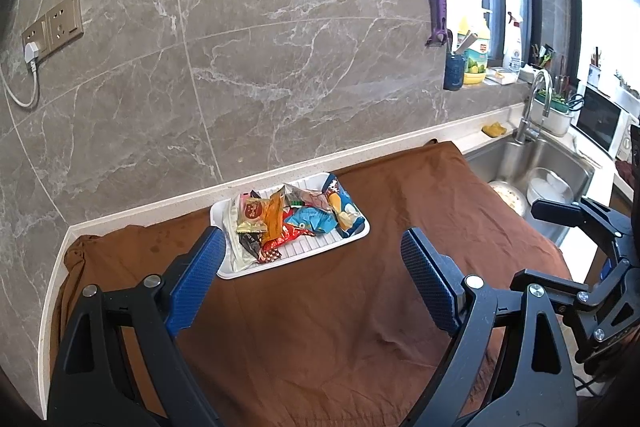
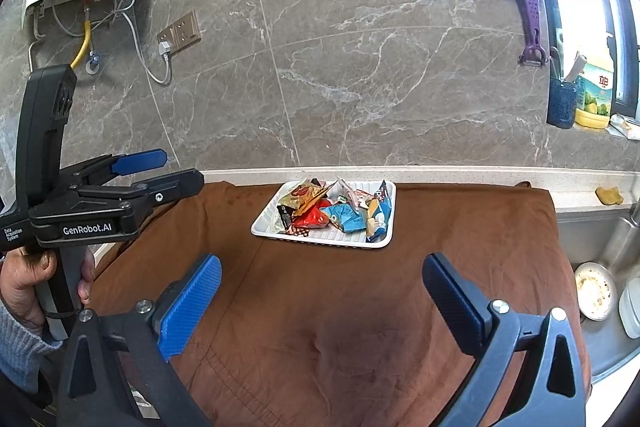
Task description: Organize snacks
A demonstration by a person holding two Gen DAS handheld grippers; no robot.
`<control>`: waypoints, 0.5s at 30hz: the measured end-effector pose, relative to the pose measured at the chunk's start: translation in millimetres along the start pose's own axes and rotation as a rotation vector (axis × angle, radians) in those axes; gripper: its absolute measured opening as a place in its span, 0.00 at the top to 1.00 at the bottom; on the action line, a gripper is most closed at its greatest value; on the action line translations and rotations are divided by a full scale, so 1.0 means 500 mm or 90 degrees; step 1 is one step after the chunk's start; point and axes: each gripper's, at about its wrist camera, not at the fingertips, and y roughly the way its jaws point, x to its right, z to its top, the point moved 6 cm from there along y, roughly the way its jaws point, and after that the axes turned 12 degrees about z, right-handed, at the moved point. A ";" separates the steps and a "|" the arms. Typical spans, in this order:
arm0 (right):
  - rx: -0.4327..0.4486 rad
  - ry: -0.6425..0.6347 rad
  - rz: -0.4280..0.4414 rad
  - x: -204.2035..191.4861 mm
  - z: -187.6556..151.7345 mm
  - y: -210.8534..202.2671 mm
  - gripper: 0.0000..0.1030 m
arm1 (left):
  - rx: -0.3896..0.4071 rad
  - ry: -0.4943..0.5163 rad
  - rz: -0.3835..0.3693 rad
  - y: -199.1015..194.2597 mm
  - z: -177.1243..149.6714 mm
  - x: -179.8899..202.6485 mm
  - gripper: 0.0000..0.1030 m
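A white tray [image 1: 352, 237] is seen on the brown cloth [image 1: 320, 327] near the wall, filled with snack packets [image 2: 340, 213] (piled together, so the lower ones are partly hidden). The left gripper [image 1: 310, 279] and the right gripper [image 2: 322, 301] are both held wide apart, nothing between the fingers

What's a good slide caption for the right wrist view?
Open right gripper hovers over brown cloth, facing a white ribbed plastic tray piled with colourful snack packets; the left gripper waits alongside.
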 end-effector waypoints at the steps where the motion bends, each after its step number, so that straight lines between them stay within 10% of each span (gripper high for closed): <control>1: 0.001 0.000 0.000 0.000 -0.001 -0.001 0.00 | 0.006 0.003 0.001 -0.004 0.001 0.001 0.13; 15: -0.003 0.010 0.008 -0.001 -0.008 0.009 0.00 | 0.078 0.027 0.075 -0.044 0.016 0.007 0.13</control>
